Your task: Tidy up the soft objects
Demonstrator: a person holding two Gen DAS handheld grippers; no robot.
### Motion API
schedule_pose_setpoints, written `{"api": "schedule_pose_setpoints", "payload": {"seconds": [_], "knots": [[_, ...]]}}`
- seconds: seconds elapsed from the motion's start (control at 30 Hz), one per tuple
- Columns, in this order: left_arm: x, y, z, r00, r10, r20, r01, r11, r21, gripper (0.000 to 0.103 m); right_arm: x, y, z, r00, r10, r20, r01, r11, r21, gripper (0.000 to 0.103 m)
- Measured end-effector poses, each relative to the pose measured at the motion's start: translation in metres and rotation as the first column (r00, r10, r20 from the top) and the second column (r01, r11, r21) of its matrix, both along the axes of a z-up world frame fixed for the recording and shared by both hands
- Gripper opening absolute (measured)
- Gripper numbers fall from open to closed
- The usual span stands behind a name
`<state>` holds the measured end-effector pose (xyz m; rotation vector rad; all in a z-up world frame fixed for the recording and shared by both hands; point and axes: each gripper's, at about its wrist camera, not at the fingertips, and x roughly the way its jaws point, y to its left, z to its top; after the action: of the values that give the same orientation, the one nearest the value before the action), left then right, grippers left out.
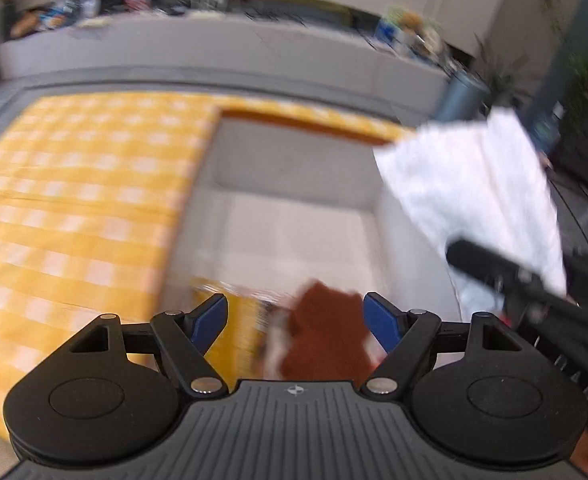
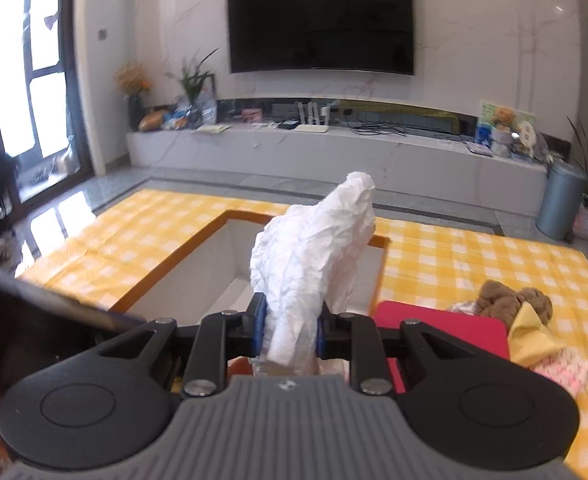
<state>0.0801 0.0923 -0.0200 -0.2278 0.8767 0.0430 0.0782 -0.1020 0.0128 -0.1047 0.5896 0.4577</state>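
Covering the floor, a yellow checked cloth [image 2: 474, 256] under a wall TV [image 2: 321, 20]; right claw [image 2: 289, 330] pinches crumpled white cloth [image 2: 314, 248], left claw [image 1: 296, 318] spread.

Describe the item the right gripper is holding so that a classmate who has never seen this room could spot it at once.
Start at the yellow checked cloth and find the white box sunk in it. In front of it the right gripper pinches a crumpled white cloth standing upright. Unlike the brown teddy bear nearby, it is plain white and held off the cloth.
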Motion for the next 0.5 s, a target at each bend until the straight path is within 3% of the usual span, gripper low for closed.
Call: {"api": "schedule_pose_setpoints", "payload": {"seconds": [0.1, 0.23, 0.3, 0.37, 0.5], "knots": [[-0.007, 0.017, 0.01, 0.995, 0.089, 0.042, -0.093, 0.992, 0.08, 0.09, 0.004, 0.02, -0.003, 0.998, 0.056, 0.004, -0.056, 0.996, -0.065, 0.022], [-0.012, 0.038, 0.014, 0.984, 0.155, 0.085, -0.163, 0.982, 0.094, 0.09, 0.026, 0.053, -0.014, 0.987, 0.163, -0.01, -0.161, 0.96, -0.227, 0.024], [-0.015, 0.04, 0.014, 0.977, 0.194, 0.092, -0.204, 0.971, 0.127, 0.09, 0.038, 0.072, -0.024, 0.966, 0.258, -0.008, -0.245, 0.907, -0.344, 0.024], [-0.012, 0.043, 0.01, 0.972, 0.213, 0.098, -0.227, 0.959, 0.167, 0.09, 0.055, 0.087, -0.035, 0.933, 0.354, -0.066, -0.348, 0.836, -0.425, 0.024], [-0.009, 0.046, 0.008, 0.97, 0.228, 0.082, -0.239, 0.955, 0.175, 0.09, 0.091, 0.109, -0.061, 0.884, 0.411, -0.222, -0.466, 0.748, -0.472, 0.022]]}}
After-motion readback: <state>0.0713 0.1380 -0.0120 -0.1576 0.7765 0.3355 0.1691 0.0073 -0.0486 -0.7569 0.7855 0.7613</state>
